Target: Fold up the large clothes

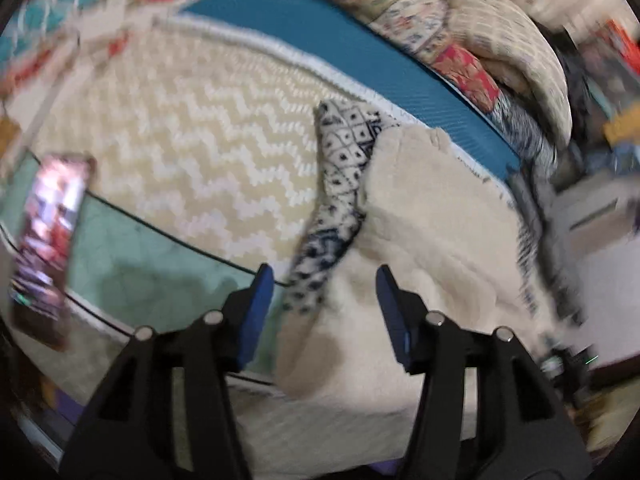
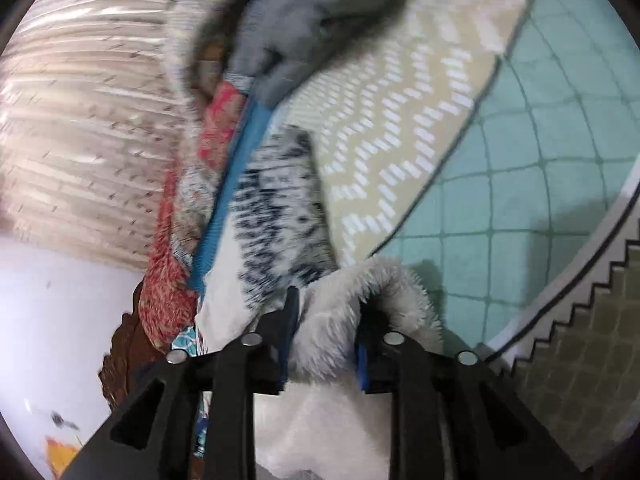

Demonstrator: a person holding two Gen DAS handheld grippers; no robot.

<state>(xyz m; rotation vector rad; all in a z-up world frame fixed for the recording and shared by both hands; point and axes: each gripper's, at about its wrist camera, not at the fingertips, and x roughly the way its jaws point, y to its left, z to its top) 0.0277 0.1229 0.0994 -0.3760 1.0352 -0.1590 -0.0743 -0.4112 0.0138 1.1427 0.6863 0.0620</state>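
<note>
A large cream fleece garment (image 1: 424, 240) with a navy-and-white patterned outer side (image 1: 340, 168) lies partly folded on the bed. My left gripper (image 1: 325, 280) is open just above its near edge, with the patterned strip between the fingers and nothing clamped. In the right wrist view the fleece (image 2: 332, 340) bunches up between the fingers of my right gripper (image 2: 329, 306), which is shut on a thick fold of it. The patterned side (image 2: 276, 208) stretches away from that grip.
The garment rests on a cream zigzag blanket (image 1: 192, 140) over a mint quilted sheet (image 1: 132, 264). A blue mat (image 1: 360, 48) and a pile of folded quilts (image 1: 480, 40) lie behind. A phone (image 1: 52, 232) stands at the left. A grey garment (image 2: 304, 12) lies at the far end.
</note>
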